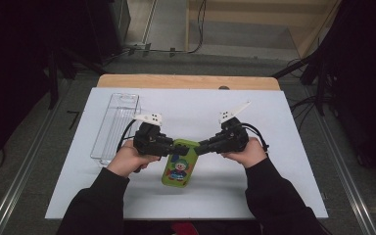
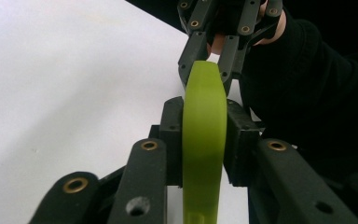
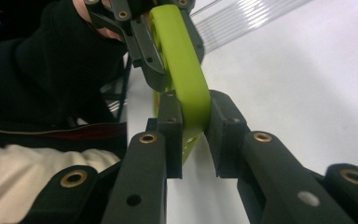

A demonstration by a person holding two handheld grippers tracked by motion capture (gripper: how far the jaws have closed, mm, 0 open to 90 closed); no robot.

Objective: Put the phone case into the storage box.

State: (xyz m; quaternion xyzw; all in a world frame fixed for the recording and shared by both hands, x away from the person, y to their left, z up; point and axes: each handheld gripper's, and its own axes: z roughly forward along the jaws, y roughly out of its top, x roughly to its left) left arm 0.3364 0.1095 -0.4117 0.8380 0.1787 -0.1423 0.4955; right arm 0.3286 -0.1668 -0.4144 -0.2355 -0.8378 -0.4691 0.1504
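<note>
You held the green case [image 1: 178, 164] just above the white surface [image 1: 274, 196], your left gripper [image 1: 170, 147] pinching its left top corner, your right gripper [image 1: 201, 146] its right. Uneven pulls could have twisted it loose. The clear bin [image 1: 115, 127] sat beyond, left.

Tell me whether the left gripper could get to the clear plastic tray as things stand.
Probably not yet: the left gripper is shut on the green clown-printed case, which the right gripper also clamps. The clear plastic tray lies just beyond it, with bare table between.
</note>
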